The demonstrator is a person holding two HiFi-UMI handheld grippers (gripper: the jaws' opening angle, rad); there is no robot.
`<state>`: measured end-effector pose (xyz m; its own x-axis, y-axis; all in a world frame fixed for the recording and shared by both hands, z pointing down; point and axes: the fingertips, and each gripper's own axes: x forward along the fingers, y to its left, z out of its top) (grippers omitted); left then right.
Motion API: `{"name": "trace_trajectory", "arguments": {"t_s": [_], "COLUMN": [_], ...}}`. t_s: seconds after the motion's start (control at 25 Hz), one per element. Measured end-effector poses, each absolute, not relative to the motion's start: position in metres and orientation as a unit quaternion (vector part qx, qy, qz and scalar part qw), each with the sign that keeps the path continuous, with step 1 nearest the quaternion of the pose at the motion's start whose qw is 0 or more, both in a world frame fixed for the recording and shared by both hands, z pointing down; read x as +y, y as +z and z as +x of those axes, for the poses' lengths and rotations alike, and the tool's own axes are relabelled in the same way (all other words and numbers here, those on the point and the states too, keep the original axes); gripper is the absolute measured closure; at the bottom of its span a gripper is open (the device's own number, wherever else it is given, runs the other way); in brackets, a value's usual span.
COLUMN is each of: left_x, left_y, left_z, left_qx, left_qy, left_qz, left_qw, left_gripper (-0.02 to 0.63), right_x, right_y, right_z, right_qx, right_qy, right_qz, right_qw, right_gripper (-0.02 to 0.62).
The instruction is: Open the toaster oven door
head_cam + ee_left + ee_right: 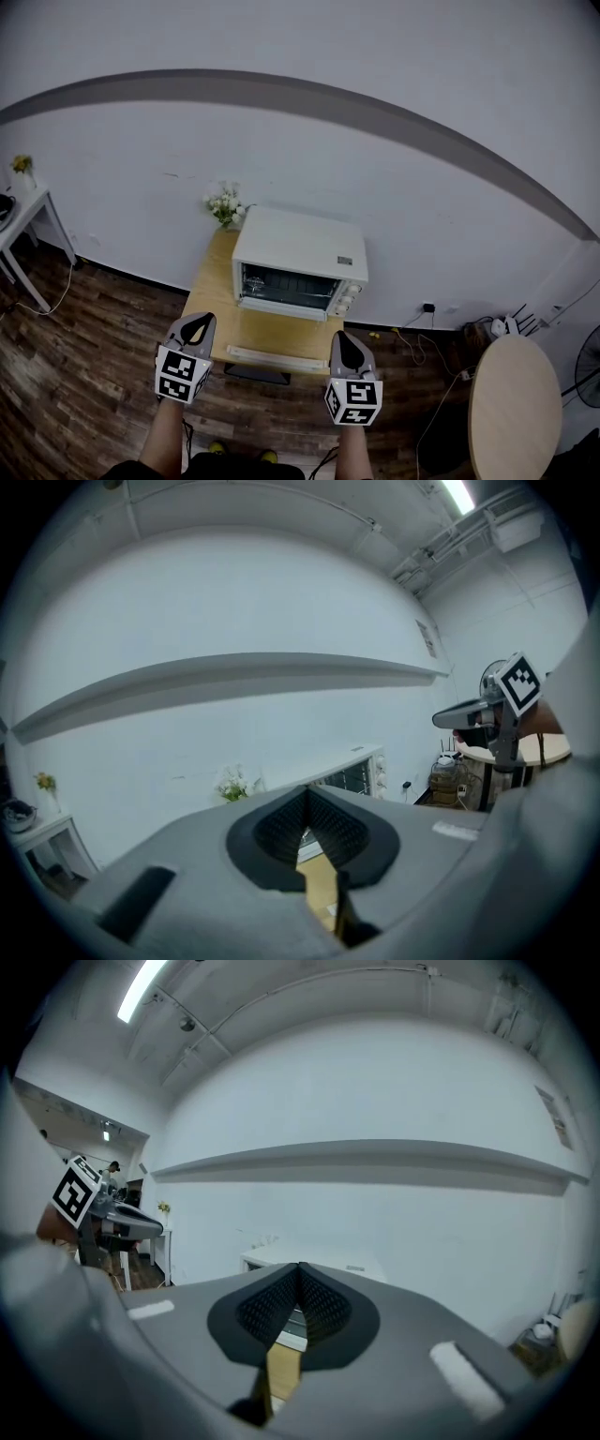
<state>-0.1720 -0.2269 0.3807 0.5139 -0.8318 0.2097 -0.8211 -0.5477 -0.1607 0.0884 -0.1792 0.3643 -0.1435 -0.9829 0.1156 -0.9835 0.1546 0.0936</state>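
Toaster oven, head view: it stands on the wooden tabletop, against the wall. Its door appears folded down flat in front of the oven, leaving the cavity and rack exposed. The task is judged essentially done, though the glass panel is hard to confirm. The left gripper and right gripper hang in front of the oven, clear of the door. A small dark label on the oven's top is too small to read.

Left gripper view: jaws together, nothing between them, oven beyond.

Right gripper view: jaws together and empty. No legible writing.
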Motion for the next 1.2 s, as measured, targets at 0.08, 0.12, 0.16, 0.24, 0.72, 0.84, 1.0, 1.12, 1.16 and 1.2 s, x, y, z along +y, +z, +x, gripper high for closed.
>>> {"name": "trace_trajectory", "arguments": {"t_s": [0.08, 0.12, 0.16, 0.24, 0.72, 0.84, 1.0, 1.12, 1.16, 1.2], "left_x": [-0.230, -0.232, -0.233, -0.234, -0.241, -0.240, -0.238, -0.237, -0.236, -0.236], "left_y": [0.378, 0.377, 0.375, 0.372, 0.352, 0.354, 0.352, 0.352, 0.353, 0.353], "left_z": [-0.177, -0.178, -0.180, -0.182, -0.187, -0.185, -0.185, -0.187, -0.189, -0.190], "left_qx": [0.475, 0.474, 0.472, 0.468, 0.464, 0.461, 0.458, 0.459, 0.461, 0.463], "left_qy": [-0.122, -0.120, -0.119, -0.117, -0.083, -0.084, -0.082, -0.082, -0.079, -0.076], "left_qz": [-0.871, -0.872, -0.873, -0.876, -0.881, -0.883, -0.885, -0.884, -0.884, -0.883], "left_qw": [0.014, 0.015, 0.017, 0.021, 0.026, 0.017, 0.021, 0.023, 0.021, 0.018], "left_gripper": [0.612, 0.611, 0.609, 0.609, 0.609, 0.607, 0.607, 0.607, 0.607, 0.607], "right_x": [-0.180, -0.180, -0.180, -0.178, -0.171, -0.172, -0.174, -0.172, -0.171, -0.170], "right_y": [0.364, 0.363, 0.361, 0.358, 0.349, 0.346, 0.343, 0.344, 0.345, 0.346], "right_z": [0.086, 0.086, 0.085, 0.083, 0.093, 0.091, 0.088, 0.086, 0.085, 0.085], "right_qx": [-0.753, -0.752, -0.750, -0.747, -0.723, -0.724, -0.726, -0.724, -0.724, -0.724], "right_qy": [0.006, 0.005, 0.003, 0.000, -0.012, -0.016, -0.020, -0.022, -0.022, -0.019], "right_qz": [0.653, 0.655, 0.657, 0.660, 0.684, 0.684, 0.681, 0.683, 0.683, 0.683], "right_qw": [0.077, 0.079, 0.080, 0.081, 0.092, 0.092, 0.095, 0.097, 0.097, 0.096], "right_gripper": [0.581, 0.581, 0.581, 0.581, 0.583, 0.583, 0.583, 0.584, 0.583, 0.583]}}
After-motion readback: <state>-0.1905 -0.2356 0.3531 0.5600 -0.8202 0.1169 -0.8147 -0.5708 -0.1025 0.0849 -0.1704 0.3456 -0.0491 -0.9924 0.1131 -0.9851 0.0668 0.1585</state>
